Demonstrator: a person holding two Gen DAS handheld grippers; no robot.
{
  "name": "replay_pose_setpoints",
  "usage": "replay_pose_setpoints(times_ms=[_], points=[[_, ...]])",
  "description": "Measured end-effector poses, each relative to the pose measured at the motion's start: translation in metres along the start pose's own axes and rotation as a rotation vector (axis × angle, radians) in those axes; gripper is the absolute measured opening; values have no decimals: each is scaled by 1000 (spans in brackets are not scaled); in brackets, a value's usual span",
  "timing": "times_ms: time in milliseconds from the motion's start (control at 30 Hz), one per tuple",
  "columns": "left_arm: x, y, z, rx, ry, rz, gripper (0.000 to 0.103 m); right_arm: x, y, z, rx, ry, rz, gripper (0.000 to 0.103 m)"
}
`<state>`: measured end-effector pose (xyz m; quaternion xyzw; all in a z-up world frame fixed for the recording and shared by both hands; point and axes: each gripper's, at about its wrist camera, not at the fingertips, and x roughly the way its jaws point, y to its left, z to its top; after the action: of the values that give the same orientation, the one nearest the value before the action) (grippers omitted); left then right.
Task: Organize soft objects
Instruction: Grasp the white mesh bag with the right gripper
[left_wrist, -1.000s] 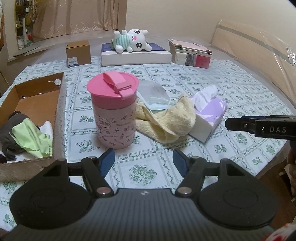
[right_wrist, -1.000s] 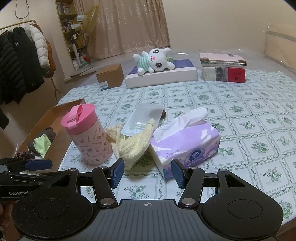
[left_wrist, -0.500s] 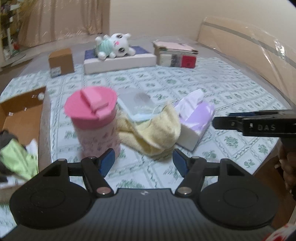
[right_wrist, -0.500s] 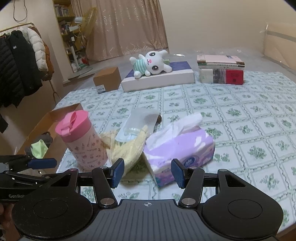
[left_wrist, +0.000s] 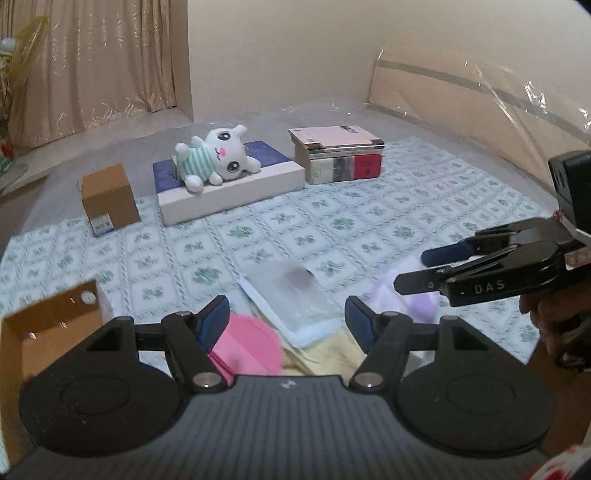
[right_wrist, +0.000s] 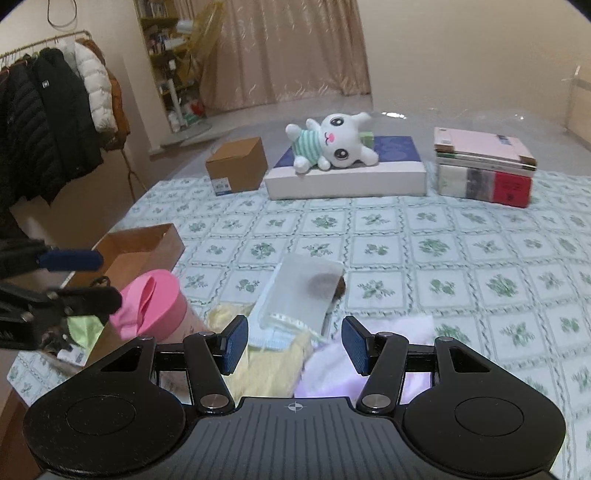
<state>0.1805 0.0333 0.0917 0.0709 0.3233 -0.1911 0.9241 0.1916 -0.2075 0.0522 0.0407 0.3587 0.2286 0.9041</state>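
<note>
Both claws have lifted and pushed forward; the left claw (left_wrist: 284, 319) hangs spread and empty, the right claw (right_wrist: 291, 341) is opening, nothing between. Just below them lies the yellow towel (right_wrist: 275, 363); the pink cup (right_wrist: 155, 306) beside it could topple if clipped.

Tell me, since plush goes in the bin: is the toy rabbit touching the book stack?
Apart. The right wrist view shows bare box top and cloth between the toy rabbit and the book stack.
</note>
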Motion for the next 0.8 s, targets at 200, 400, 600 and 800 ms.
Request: replay_pose_setpoints(times_ms=[200,400,600,800], points=[[34,45,23,40,62,-23,70,59,-10,29,46,106,63,85],[74,86,35,70,116,-27,70,128,-27,48,148,239,84,85],[109,113,35,86,149,-36,72,186,-37,48,168,370,60,85],[133,124,30,74,169,-57,72,213,-40,36,171,427,45,85]])
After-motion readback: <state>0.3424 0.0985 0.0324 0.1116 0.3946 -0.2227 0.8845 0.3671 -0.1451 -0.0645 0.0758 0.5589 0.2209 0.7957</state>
